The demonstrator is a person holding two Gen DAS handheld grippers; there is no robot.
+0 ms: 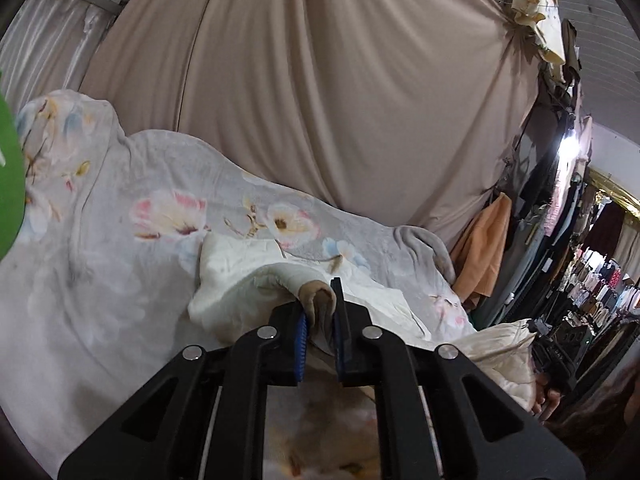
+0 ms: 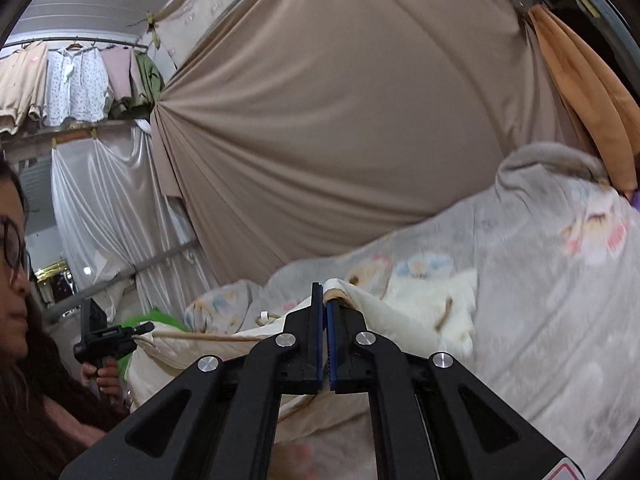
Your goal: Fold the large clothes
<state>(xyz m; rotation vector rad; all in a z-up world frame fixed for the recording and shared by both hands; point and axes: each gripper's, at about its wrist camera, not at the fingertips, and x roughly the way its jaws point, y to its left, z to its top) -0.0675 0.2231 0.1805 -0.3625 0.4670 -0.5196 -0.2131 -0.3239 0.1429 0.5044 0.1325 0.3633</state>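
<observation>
Both claws level, clamped on cream garment

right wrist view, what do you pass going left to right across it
person's head → left tongs in the person's hand → white satin curtain → right tongs shut on the cream garment → floral blanket → orange cloth

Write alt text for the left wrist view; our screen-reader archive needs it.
The left hand-held gripper is shut on a tan-edged fold of a cream garment, which lies on a grey floral blanket. A beige curtain hangs behind.
</observation>
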